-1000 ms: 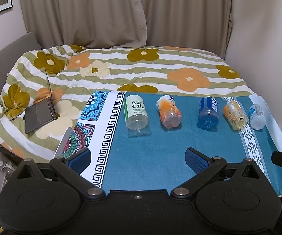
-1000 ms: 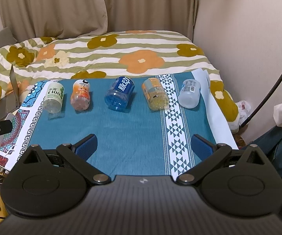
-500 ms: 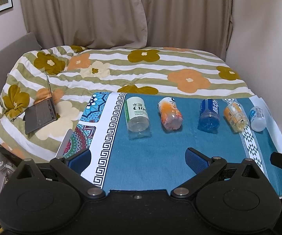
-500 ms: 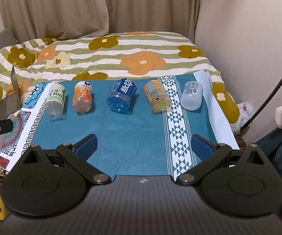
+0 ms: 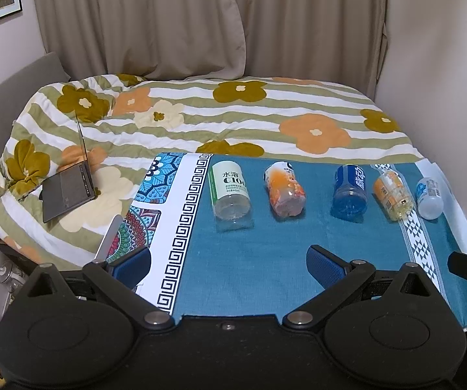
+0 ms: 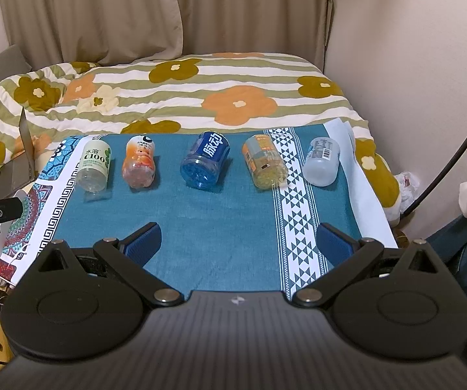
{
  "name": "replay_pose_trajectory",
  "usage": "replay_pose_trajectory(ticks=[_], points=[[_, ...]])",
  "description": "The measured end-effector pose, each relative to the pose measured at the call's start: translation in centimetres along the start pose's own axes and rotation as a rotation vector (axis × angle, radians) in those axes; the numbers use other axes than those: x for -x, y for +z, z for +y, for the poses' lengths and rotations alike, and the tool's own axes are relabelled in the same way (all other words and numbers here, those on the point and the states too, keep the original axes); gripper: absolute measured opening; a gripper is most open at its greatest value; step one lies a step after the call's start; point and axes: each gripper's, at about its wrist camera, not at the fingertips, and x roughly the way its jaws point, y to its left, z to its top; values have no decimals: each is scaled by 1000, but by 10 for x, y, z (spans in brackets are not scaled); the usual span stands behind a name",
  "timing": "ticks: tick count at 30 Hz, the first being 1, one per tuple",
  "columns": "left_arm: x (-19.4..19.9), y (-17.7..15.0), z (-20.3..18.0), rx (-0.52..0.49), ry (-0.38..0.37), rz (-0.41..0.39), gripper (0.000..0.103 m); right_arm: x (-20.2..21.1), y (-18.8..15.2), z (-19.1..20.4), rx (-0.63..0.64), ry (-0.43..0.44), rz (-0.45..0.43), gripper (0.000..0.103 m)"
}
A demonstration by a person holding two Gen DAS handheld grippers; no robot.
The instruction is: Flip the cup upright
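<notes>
Several cut-off plastic bottle cups lie on their sides in a row on the teal cloth (image 5: 266, 260). From the left they are a green-labelled cup (image 5: 230, 191), an orange one (image 5: 283, 191), a blue one (image 5: 349, 190), a yellow one (image 5: 392, 195) and a clear one (image 5: 429, 193). The right wrist view shows the same row: green (image 6: 94, 165), orange (image 6: 139, 164), blue (image 6: 206, 164), yellow (image 6: 264, 162), clear (image 6: 321, 161). My left gripper (image 5: 228, 261) is open and empty, short of the green and orange cups. My right gripper (image 6: 238, 239) is open and empty, short of the blue and yellow cups.
The cloth lies at the foot of a bed with a flowered quilt (image 5: 266, 113). An open laptop (image 5: 68, 188) rests on the quilt at left. A wall (image 6: 412, 65) and a black cable (image 6: 454, 149) are close on the right. Curtains hang behind.
Both views have drifted slightly, so the cups sit a little lower in each frame. No cup has moved and both grippers stayed open.
</notes>
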Motion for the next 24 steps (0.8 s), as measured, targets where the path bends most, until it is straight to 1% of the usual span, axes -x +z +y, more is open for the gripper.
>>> replay_pose_trajectory(ticks=[24], points=[[1, 4, -4, -1, 5, -4, 103, -5, 5, -1, -5, 14, -4, 103]])
